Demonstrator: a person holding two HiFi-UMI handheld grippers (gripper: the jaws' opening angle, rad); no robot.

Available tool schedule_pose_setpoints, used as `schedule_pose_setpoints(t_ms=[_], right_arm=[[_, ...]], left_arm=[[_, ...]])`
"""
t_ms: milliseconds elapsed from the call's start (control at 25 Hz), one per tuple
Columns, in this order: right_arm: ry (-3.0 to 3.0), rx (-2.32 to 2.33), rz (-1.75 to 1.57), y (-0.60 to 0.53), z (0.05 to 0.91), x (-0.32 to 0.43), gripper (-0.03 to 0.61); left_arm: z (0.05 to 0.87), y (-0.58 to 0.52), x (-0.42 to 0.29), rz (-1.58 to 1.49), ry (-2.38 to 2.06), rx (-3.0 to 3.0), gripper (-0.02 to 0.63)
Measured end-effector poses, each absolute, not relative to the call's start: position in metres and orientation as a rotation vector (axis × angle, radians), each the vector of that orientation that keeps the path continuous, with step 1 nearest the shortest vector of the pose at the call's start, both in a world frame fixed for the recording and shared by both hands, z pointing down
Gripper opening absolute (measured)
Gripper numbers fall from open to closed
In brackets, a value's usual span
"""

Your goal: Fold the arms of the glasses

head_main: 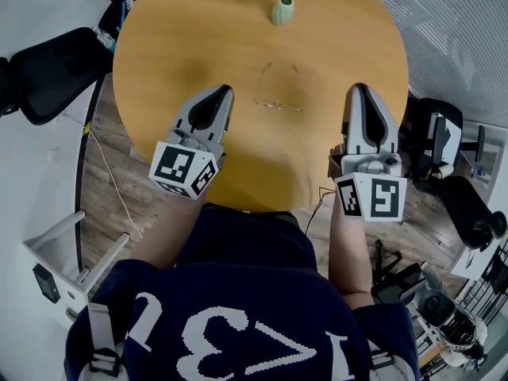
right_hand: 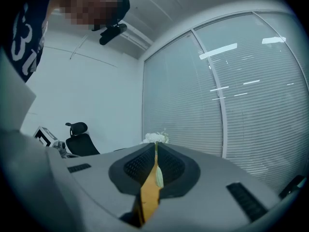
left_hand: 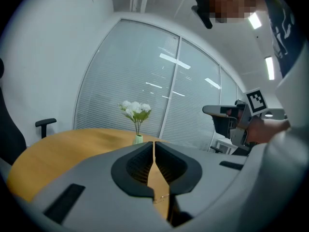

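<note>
Thin wire-framed glasses lie on the round wooden table, their arms spread and pointing toward the far side. My left gripper hovers just left of them, its jaws shut with nothing between them. My right gripper is off to their right near the table's edge, also shut and empty. In the left gripper view the jaws meet at the tips, and a sliver of the glasses shows through the gap below. In the right gripper view the closed jaws point level across the tabletop.
A pale green vase of white flowers stands at the table's far side. Black office chairs sit at the left and right. A white rack and a thin cable lie on the wooden floor at the left.
</note>
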State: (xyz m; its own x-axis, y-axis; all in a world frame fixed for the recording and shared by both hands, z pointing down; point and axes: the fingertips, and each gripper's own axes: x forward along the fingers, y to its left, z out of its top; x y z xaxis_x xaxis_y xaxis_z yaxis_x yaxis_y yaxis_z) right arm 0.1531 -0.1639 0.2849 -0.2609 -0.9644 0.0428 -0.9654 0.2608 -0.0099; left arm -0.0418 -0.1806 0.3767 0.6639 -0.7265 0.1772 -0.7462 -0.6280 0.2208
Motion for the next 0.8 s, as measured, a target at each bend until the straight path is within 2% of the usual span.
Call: schedule_pose_setpoints(t_ms=[280, 400, 440, 800], right_arm=[[-2.449, 1.850, 0.082, -0.164, 0.308, 0.151, 0.037], [-2.445, 1.828, 0.108, -0.164, 0.320, 0.151, 0.037], [-2.445, 1.823, 0.117, -0.165, 0.323, 0.152, 0.037], [-2.455, 1.792, 0.168, -0.165, 0.337, 0.159, 0.037]], left_arm=[[0.439, -0.155, 0.005, 0.286, -1.025, 2.583, 0.020], [0.465, -0.146, 0.025, 0.391, -0.965, 2.586, 0.113], [0.473, -0.144, 0.030, 0.416, -0.949, 2.581, 0.117], [0.545, -0.126, 0.063, 0.251, -0.803, 2.088, 0.115]])
